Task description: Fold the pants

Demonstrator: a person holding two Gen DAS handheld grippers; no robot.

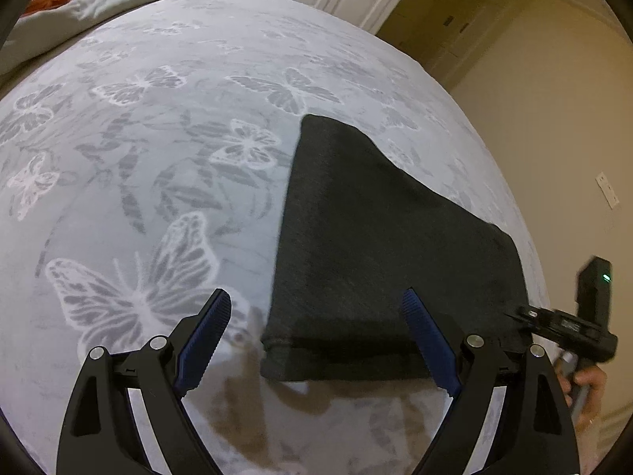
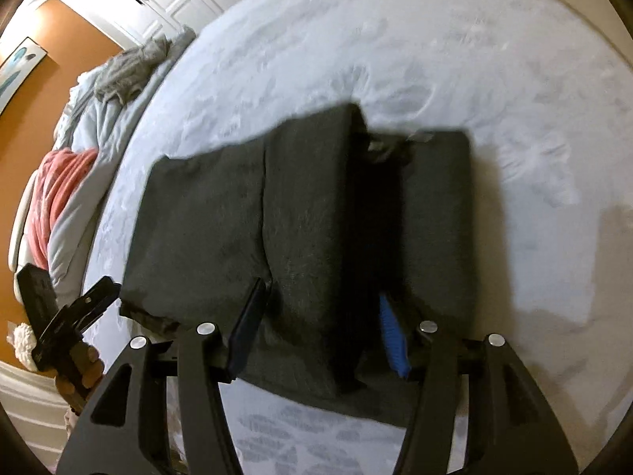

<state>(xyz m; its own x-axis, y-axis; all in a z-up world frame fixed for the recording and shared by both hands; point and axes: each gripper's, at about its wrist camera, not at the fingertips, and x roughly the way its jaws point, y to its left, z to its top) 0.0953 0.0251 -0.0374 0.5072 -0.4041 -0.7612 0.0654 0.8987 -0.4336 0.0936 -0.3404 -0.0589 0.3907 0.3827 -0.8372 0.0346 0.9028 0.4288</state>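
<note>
Dark pants [image 2: 300, 213] folded on butterfly-print bedspread [image 1: 158, 182]; left gripper [image 1: 316, 336] and right gripper [image 2: 320, 324] fingers spread, empty; no legible writing.

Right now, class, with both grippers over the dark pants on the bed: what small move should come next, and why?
Probably lower the left gripper and close it on the near edge of the pants. Its jaws stand open with that edge between them, gripping nothing, while the right gripper also stands open over the partly folded cloth.

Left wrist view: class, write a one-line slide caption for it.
Open left gripper poised over dark pants lying on a butterfly-patterned bedspread, with the right gripper at the pants' far edge.
</note>
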